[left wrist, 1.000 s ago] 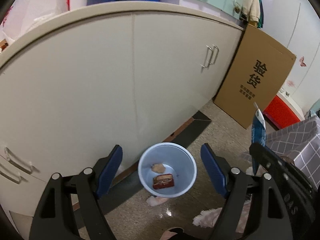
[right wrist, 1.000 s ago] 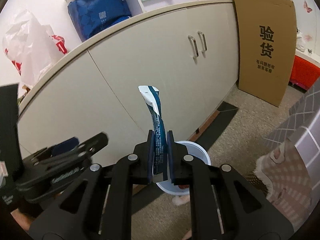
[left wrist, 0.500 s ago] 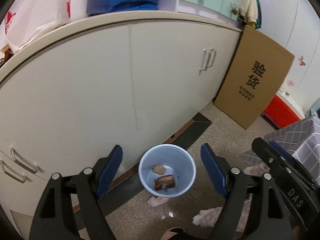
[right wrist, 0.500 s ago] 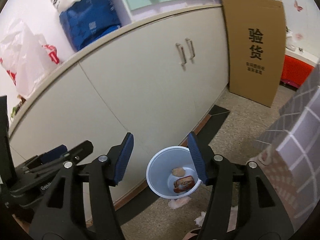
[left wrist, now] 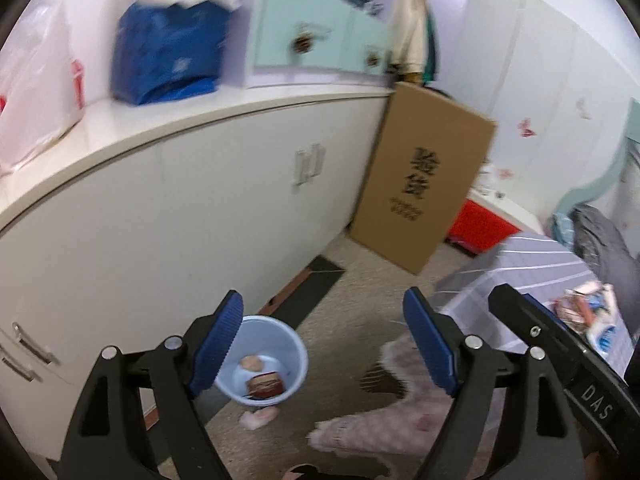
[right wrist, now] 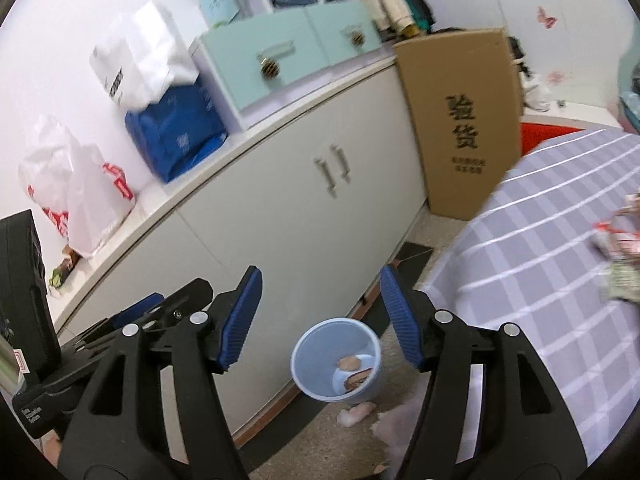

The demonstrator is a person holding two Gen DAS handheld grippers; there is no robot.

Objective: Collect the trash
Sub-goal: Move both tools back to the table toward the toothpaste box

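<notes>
A pale blue bin (left wrist: pixel 276 336) (right wrist: pixel 316 360) stands on the floor against the cabinet. Inside lie a red-brown wrapper (left wrist: pixel 266 384) (right wrist: pixel 358 379) and a crumpled pinkish tissue (left wrist: pixel 252 362) (right wrist: pixel 349 363). My left gripper (left wrist: pixel 322 320) is open and empty, up above the bin and to its right. My right gripper (right wrist: pixel 320 292) hangs over the bin with its jaws opening and nothing between them. More wrappers (left wrist: pixel 584 308) (right wrist: pixel 624 240) lie on the checked table. The blue wrapper is not in sight.
White cabinets (left wrist: pixel 160 220) run along the left. A cardboard box (left wrist: pixel 424 176) leans at their far end. The table with a lilac checked cloth (right wrist: pixel 540 280) fills the right. A tissue wad (left wrist: pixel 258 416) and a pink fluffy rug (left wrist: pixel 380 432) lie on the floor.
My right gripper went from shut on a blue wrapper to open and empty. Both grippers rose and swung right, so the bin sits lower and the table shows more.
</notes>
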